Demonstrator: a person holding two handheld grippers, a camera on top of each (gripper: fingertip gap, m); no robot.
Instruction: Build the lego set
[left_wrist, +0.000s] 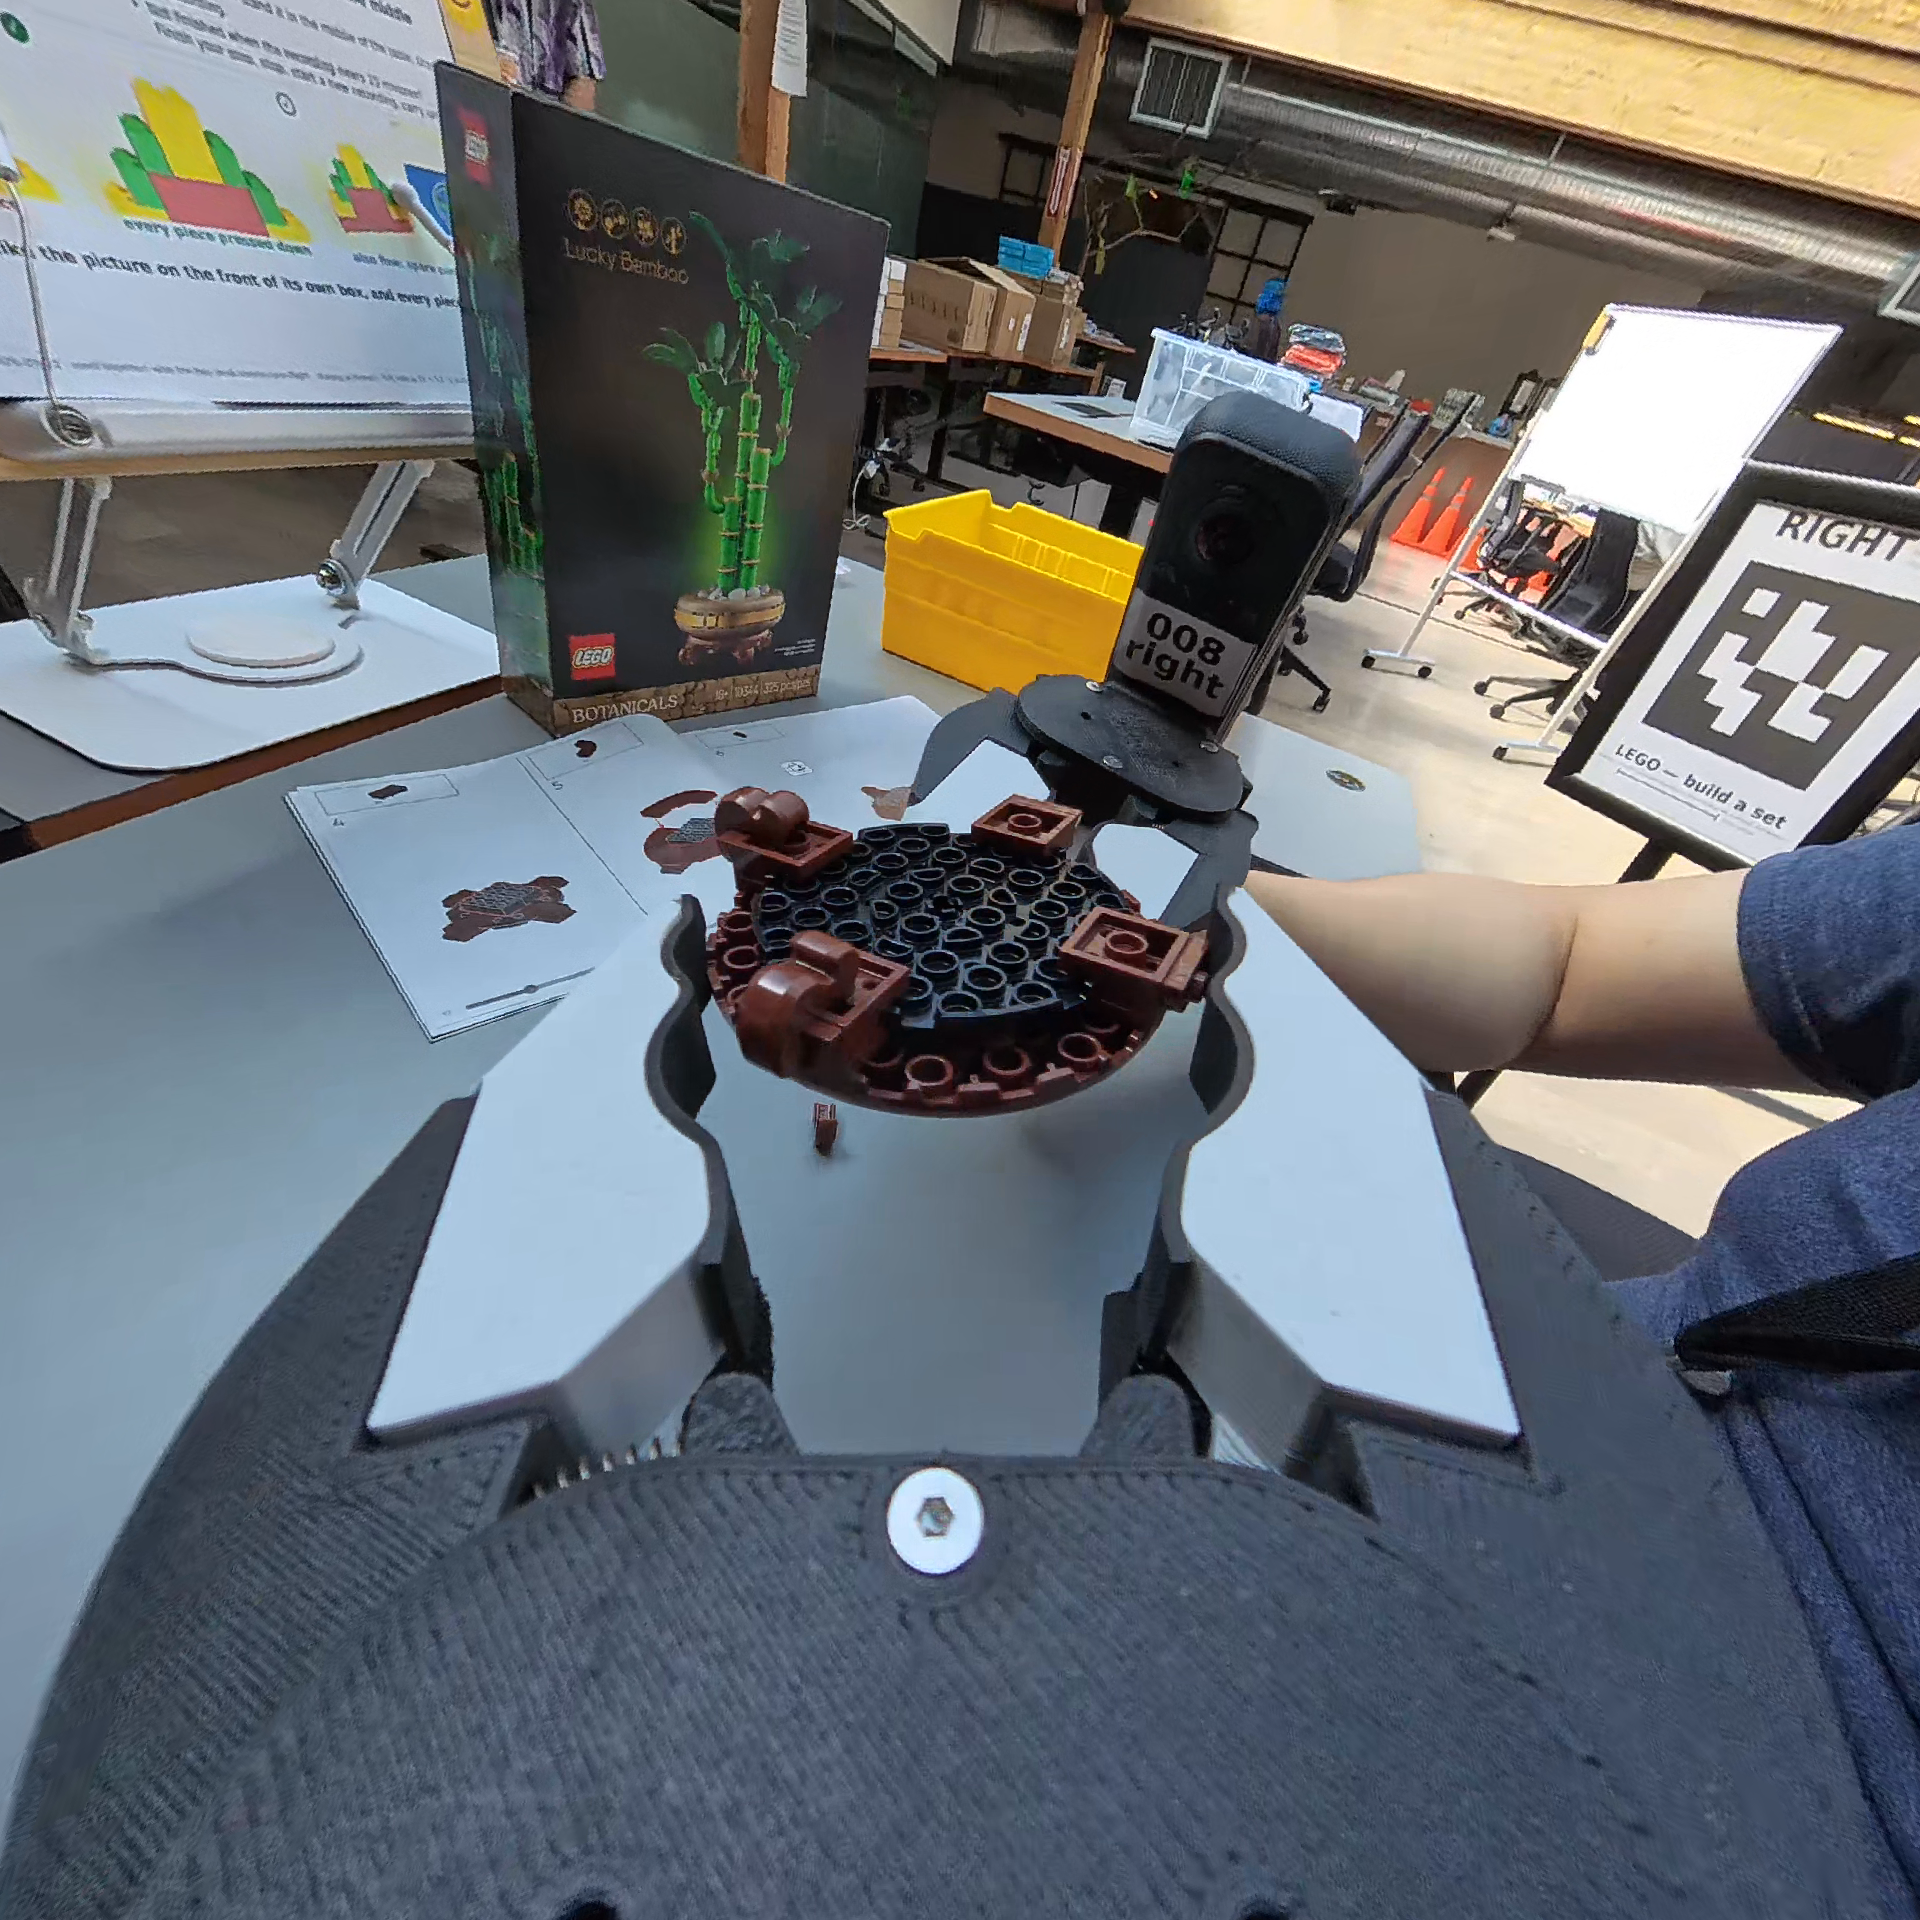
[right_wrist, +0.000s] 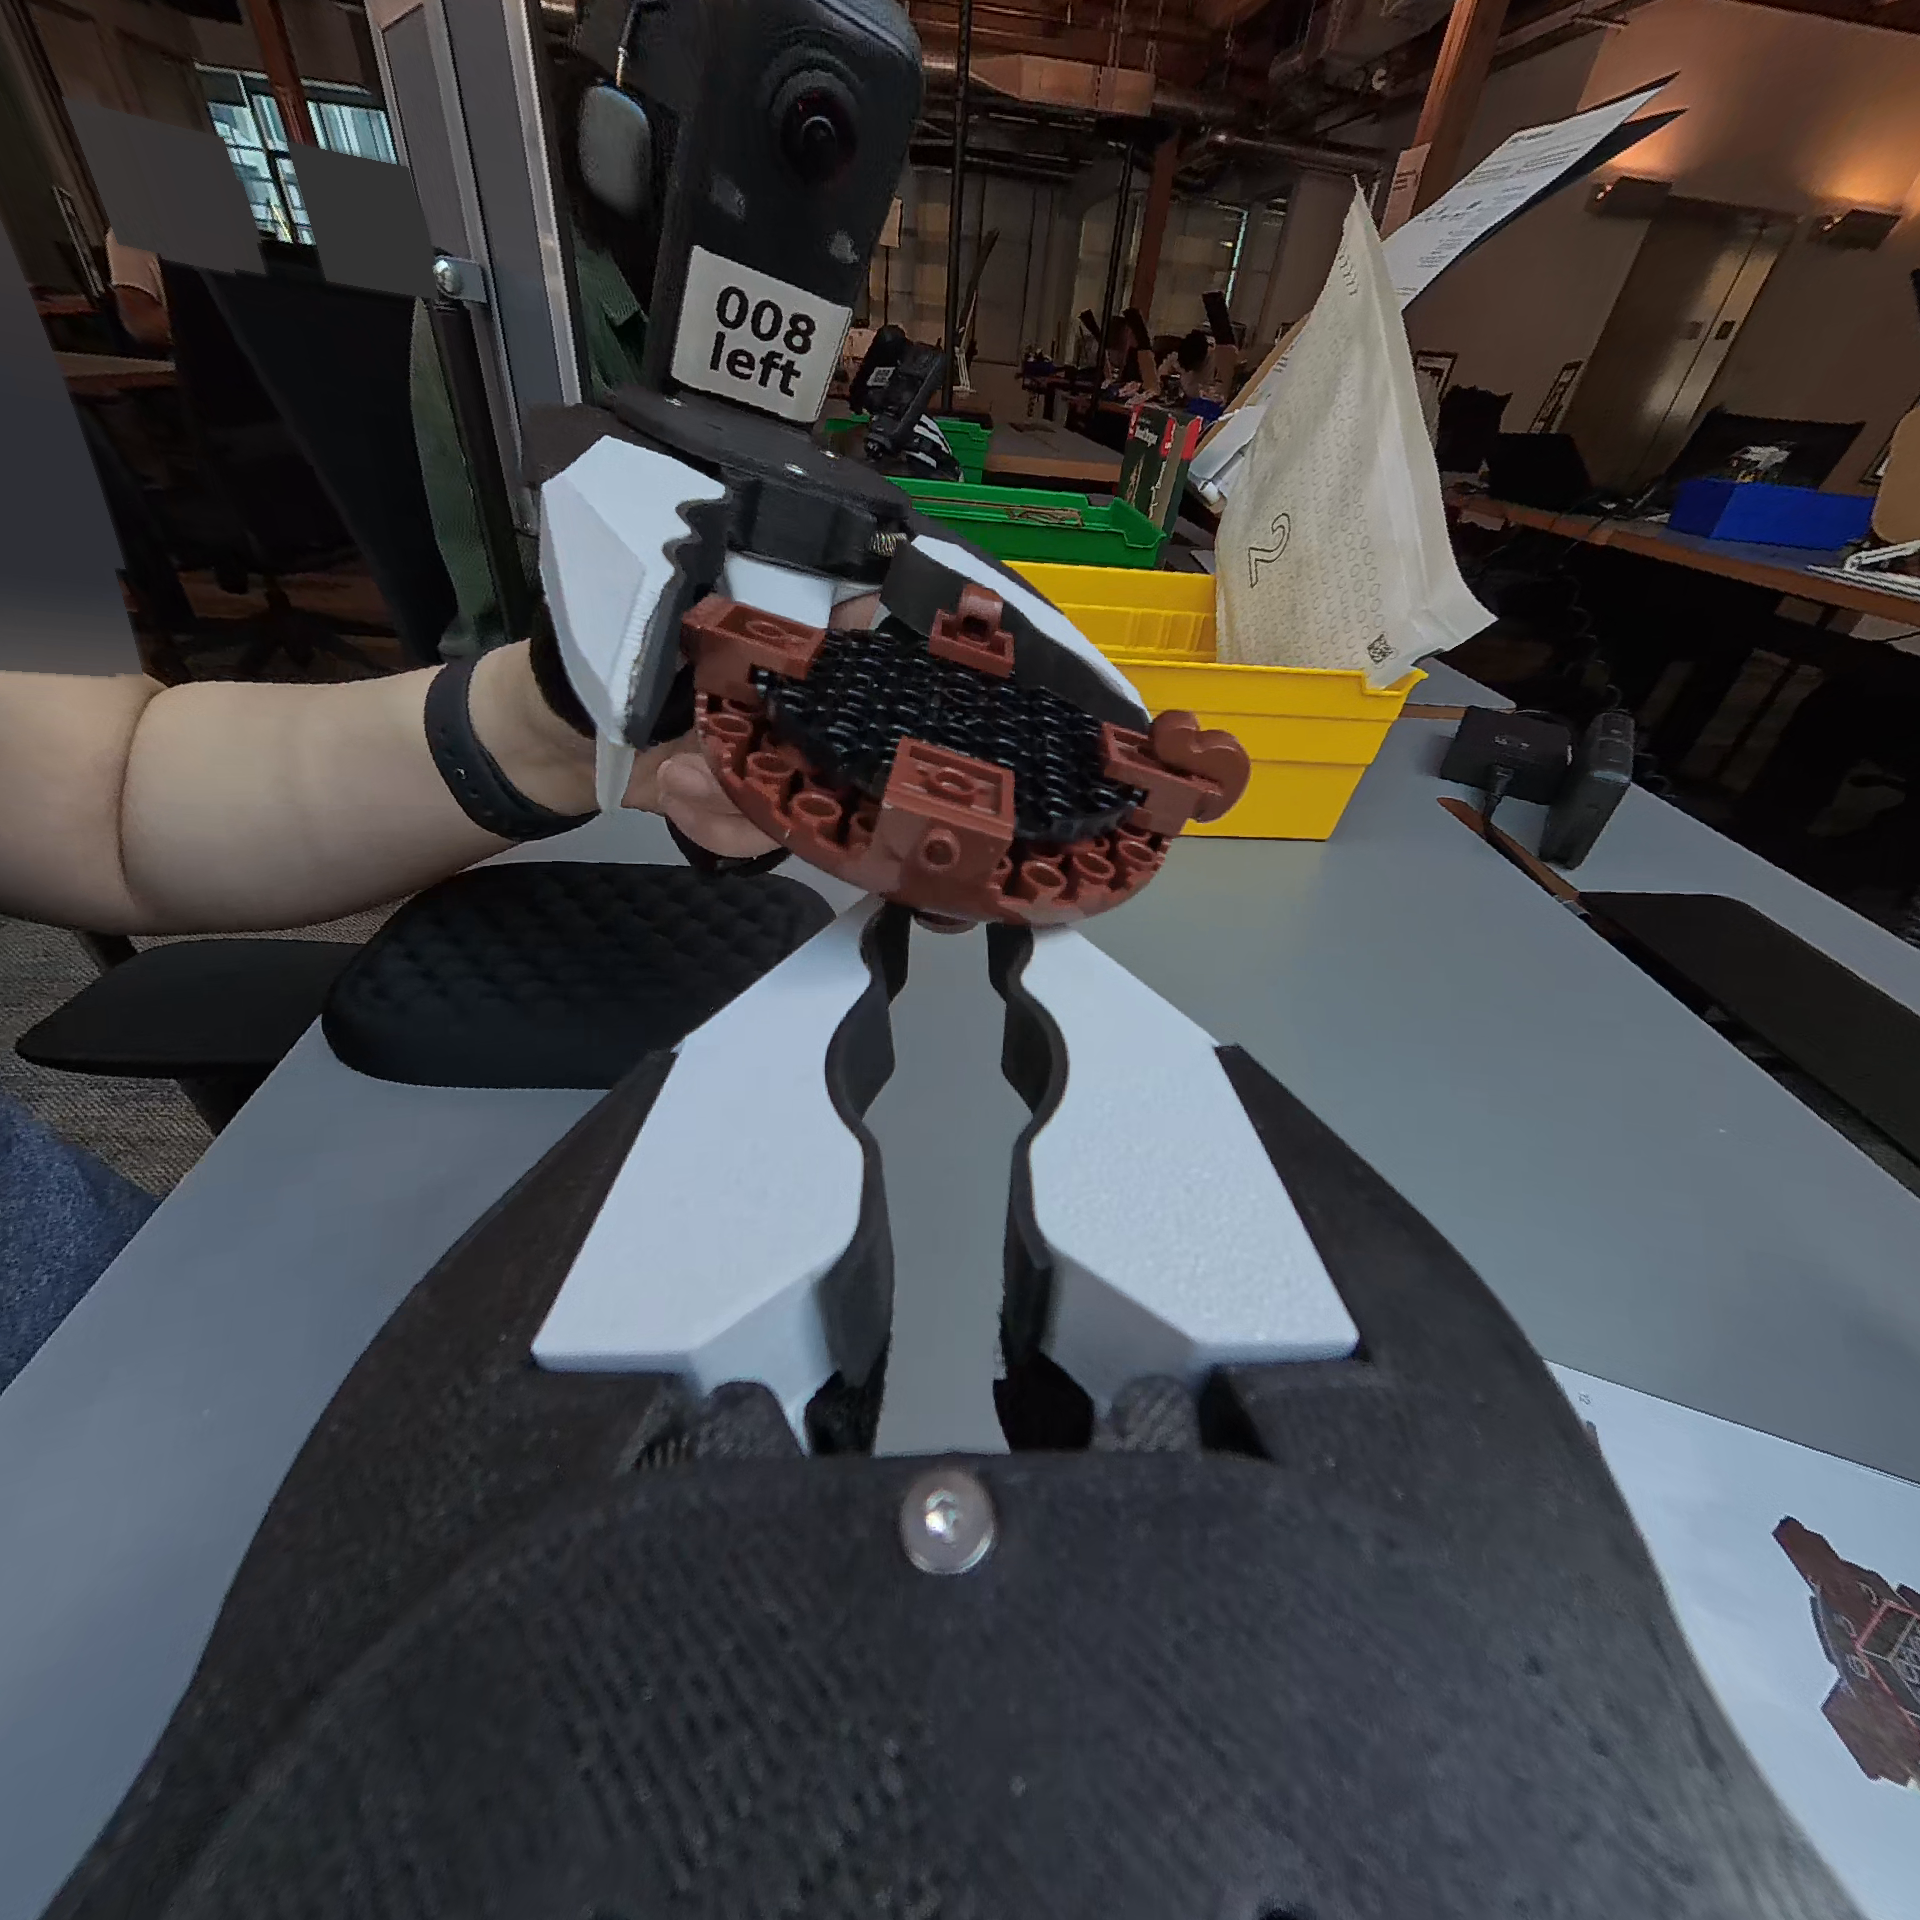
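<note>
Four brown bracket bricks (left_wrist: 1127, 951) ring one round base (left_wrist: 935, 925) clamped by left hand-held gripper (left_wrist: 951, 966); right hand-held gripper (right_wrist: 948, 920) narrow, empty.

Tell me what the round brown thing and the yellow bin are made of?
The round brown thing looks like hard moulded plastic, slightly glossy: its studs and rings are crisp, and light glints off the curved feet. It is gripped in the left claw. The yellow bin also looks like plastic, smooth and evenly coloured, with stiff moulded ridges. Neither can be confirmed by touch.
</note>
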